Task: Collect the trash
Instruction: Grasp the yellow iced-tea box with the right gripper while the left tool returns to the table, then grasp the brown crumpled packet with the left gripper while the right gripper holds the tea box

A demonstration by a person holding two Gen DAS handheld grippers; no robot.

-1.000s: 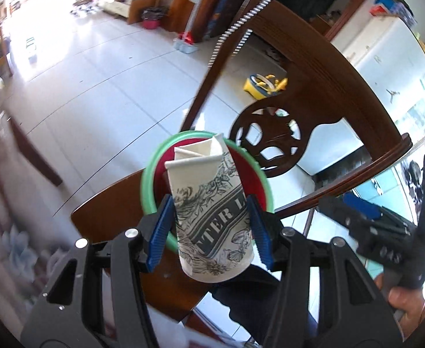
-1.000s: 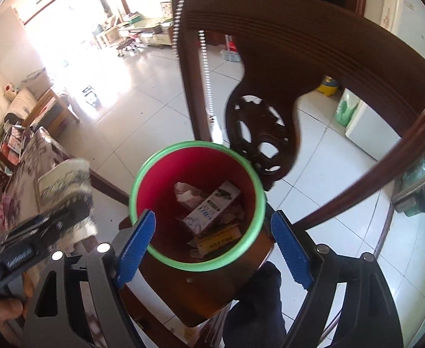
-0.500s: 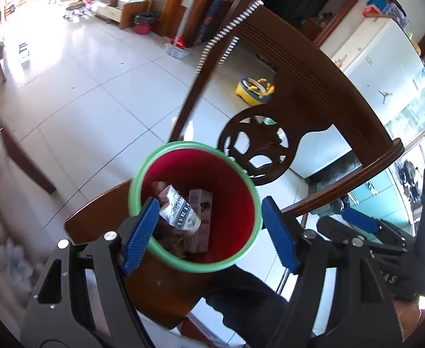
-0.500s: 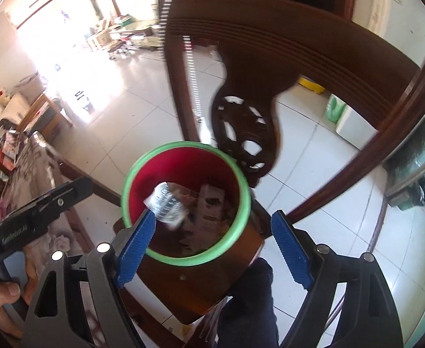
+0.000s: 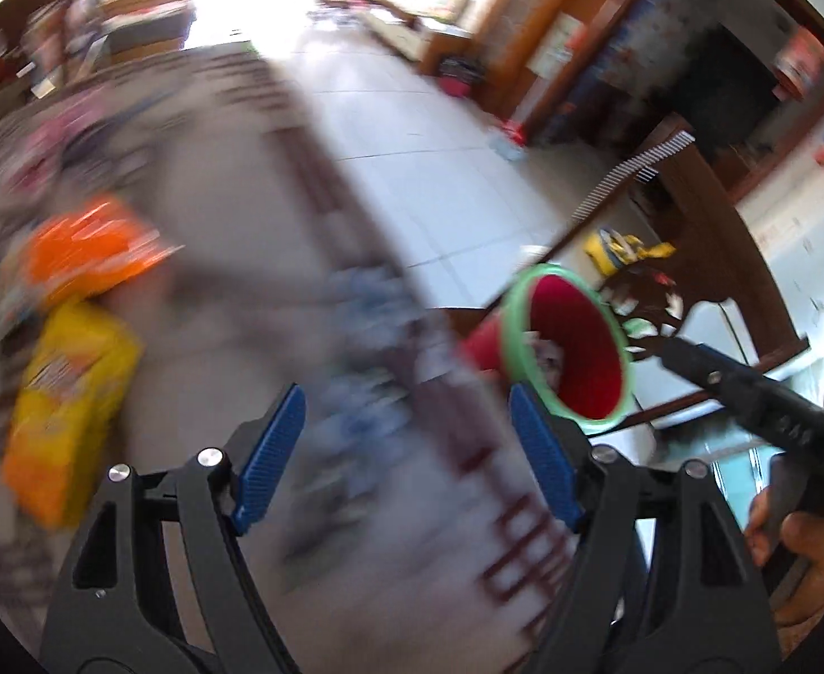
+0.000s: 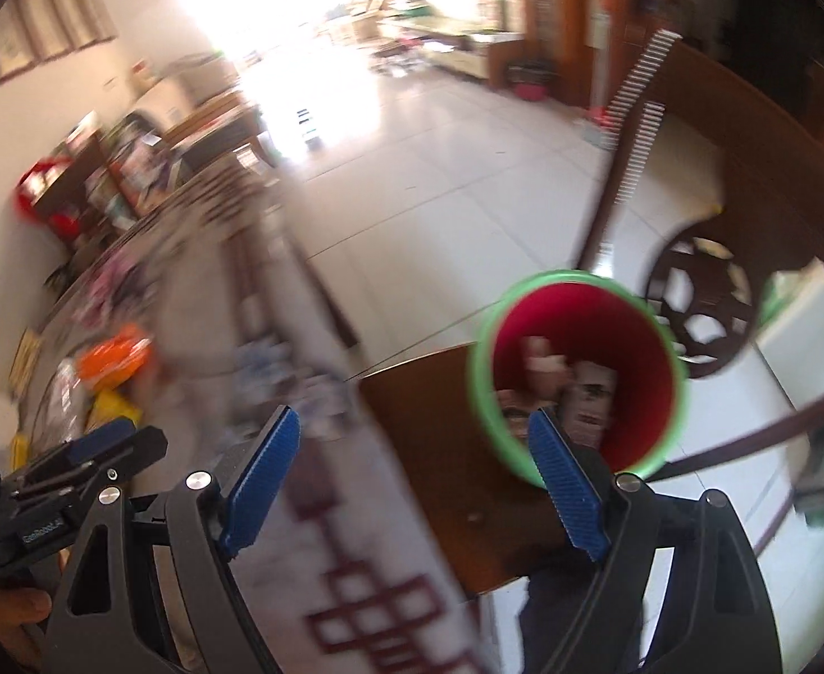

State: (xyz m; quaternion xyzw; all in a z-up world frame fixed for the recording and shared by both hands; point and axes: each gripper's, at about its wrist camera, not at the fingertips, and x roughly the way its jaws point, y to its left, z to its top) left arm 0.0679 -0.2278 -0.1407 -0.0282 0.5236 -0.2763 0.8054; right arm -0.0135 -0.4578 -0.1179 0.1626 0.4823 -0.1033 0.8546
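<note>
Your left gripper is opening with nothing between its jaws; your right gripper stands apart, empty, beside the red bin.

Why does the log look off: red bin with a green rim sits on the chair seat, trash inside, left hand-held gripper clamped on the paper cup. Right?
Not quite. The left hand-held gripper holds nothing: its jaws are opening with only the blurred tablecloth behind them, as the left wrist view shows. The rest stands: the red bin with a green rim sits on the chair seat with trash inside.
</note>
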